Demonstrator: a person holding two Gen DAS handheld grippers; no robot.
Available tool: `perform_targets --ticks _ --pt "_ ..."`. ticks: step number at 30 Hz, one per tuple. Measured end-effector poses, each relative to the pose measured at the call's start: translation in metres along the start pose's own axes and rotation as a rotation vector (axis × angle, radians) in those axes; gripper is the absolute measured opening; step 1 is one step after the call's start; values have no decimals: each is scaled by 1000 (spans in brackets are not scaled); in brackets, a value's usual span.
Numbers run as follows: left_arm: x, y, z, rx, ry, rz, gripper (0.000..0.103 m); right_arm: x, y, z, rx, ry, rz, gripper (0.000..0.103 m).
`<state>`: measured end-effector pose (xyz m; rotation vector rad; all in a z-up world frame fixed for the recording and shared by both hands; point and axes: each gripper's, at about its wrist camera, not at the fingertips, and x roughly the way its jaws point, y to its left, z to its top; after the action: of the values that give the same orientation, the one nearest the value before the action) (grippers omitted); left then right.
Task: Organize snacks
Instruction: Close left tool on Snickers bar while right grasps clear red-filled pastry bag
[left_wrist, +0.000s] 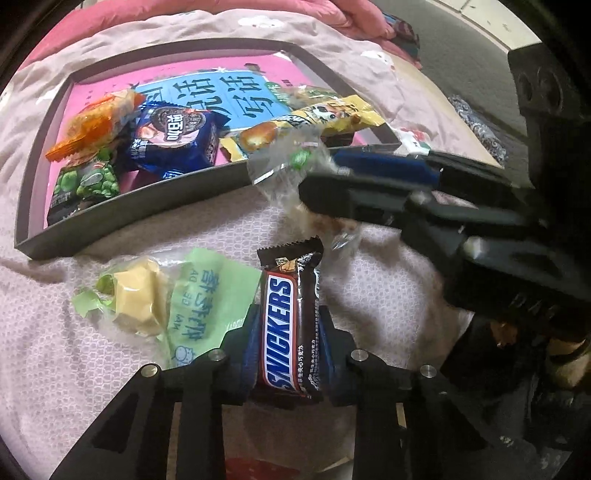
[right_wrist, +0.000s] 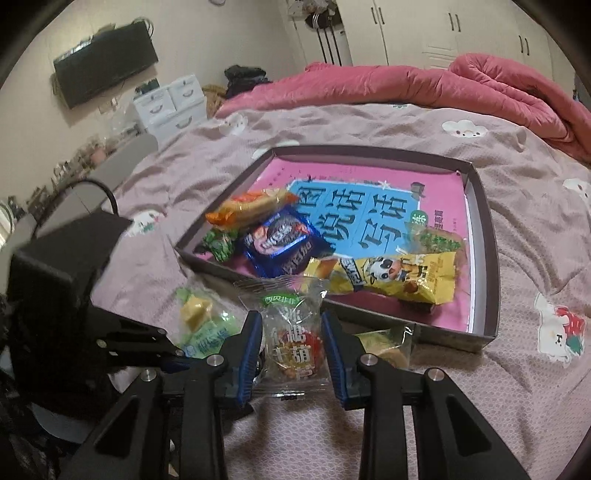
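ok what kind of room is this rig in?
Almost certainly a bedroom: the snack tray sits on a bed sheet with a rolled pink duvet behind, white wardrobe doors beyond, and a wall-mounted TV.

Readable lettering, by item:

- Brown chocolate bar wrapper (left_wrist: 291, 325): "SNICKERS" in white capitals on a blue field edged in red; small Chinese print along one edge, too fine to read.
- Blue biscuit packet (left_wrist: 177, 136) in the tray: Chinese brand characters "奥利奥" over a pictured dark sandwich biscuit.
- Pink printed sheet (right_wrist: 369, 210) lining the tray: large dark Chinese characters on a light blue panel, seen upside down, not reliably legible.
- Clear candy packet (right_wrist: 291, 339): large white characters including "糖" and "葫"; a green oval label at the top, blurred.
- Pale green wrapper (left_wrist: 207, 306): blue Chinese characters, upside down, unclear.
- Yellow packet (right_wrist: 391, 277): cartoon cow; lettering unreadable.
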<state>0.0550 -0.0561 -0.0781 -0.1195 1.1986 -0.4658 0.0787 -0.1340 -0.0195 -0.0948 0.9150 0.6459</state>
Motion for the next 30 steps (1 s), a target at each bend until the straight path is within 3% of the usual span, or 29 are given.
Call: perform_targets --ticks 14,21,30 --pt "-13 -4 -16 19 1 1 29 24 17 -2 -117 71 -58 34" --pt "-6 -2 -9 11 7 -2 29 41 18 -2 -140 109 -72 41" --pt "-19 1 -10 1 -33 -9 29 18 2 3 -18 31 2 38"
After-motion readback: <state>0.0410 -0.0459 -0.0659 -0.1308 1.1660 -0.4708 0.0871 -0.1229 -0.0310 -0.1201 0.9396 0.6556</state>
